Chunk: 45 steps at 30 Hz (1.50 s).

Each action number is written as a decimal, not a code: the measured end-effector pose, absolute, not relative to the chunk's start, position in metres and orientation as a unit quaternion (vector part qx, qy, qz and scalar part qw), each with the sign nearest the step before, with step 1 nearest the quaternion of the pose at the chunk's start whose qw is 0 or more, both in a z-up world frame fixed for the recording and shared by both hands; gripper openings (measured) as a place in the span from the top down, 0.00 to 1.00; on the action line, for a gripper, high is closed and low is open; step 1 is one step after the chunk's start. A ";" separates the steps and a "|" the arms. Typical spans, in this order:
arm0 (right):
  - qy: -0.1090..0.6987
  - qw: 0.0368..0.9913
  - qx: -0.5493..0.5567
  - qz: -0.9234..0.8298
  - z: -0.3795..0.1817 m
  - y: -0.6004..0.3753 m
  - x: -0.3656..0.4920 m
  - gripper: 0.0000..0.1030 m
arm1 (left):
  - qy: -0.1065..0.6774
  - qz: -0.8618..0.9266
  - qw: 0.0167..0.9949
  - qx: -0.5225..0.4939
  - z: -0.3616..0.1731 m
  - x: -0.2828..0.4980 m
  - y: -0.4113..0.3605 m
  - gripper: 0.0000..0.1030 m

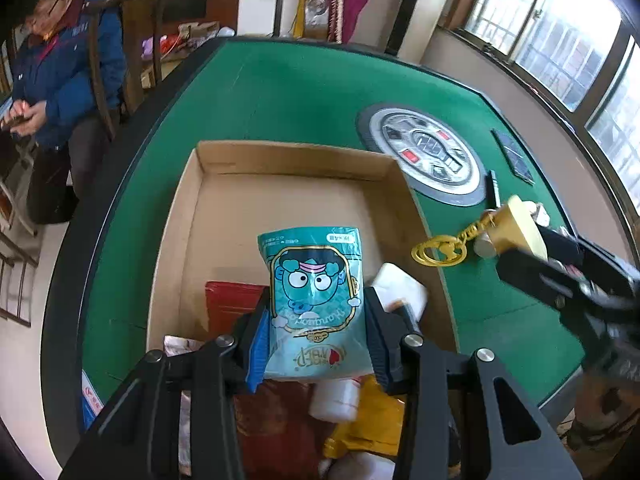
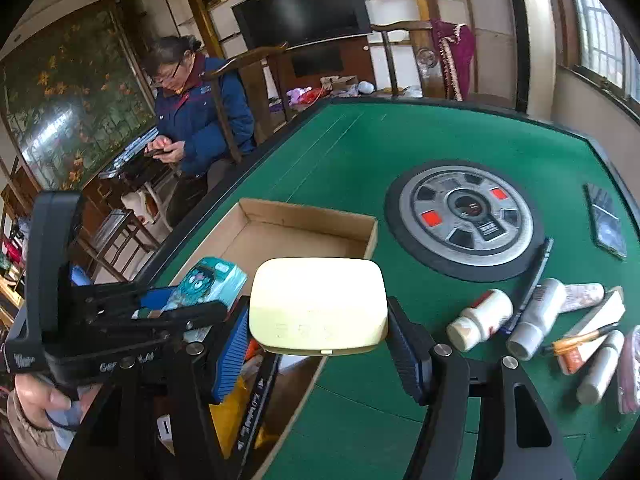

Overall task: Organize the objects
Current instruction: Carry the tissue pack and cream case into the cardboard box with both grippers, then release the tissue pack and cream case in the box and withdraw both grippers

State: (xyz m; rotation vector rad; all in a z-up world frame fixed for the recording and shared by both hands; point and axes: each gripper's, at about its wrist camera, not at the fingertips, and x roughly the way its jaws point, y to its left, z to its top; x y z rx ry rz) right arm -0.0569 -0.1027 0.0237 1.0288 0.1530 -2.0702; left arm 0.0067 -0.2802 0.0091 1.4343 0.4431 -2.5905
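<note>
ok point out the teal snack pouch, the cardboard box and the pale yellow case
teal snack pouch (image 1: pixel 314 300), left wrist view, on the cartoon face on its front
cardboard box (image 1: pixel 296 160), left wrist view, on its far wall
pale yellow case (image 2: pixel 318 304), right wrist view, on the middle of its top face

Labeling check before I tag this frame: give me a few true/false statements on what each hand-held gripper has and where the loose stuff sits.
1. The left hand-held gripper is closed on a teal snack pouch. True.
2. That pouch hangs over bare felt. False: it is over the cardboard box.
3. The right hand-held gripper is empty. False: it holds a pale yellow case.
4. A gold keychain dangles from that case. True.
5. The white bottles lie inside the box. False: they lie on the green table, right of the box.
</note>
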 end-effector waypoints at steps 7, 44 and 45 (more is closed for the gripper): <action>0.073 0.404 0.417 -0.811 0.004 -0.130 -0.068 0.34 | 0.162 -0.853 0.089 0.489 -0.006 -0.013 -0.314 0.61; 0.191 0.430 0.453 -0.757 -0.056 -0.210 -0.074 0.33 | 0.147 -0.848 0.116 0.496 -0.032 0.006 -0.333 0.56; 0.194 0.432 0.454 -0.755 -0.056 -0.209 -0.073 0.33 | 0.146 -0.847 0.117 0.498 -0.032 0.005 -0.332 0.56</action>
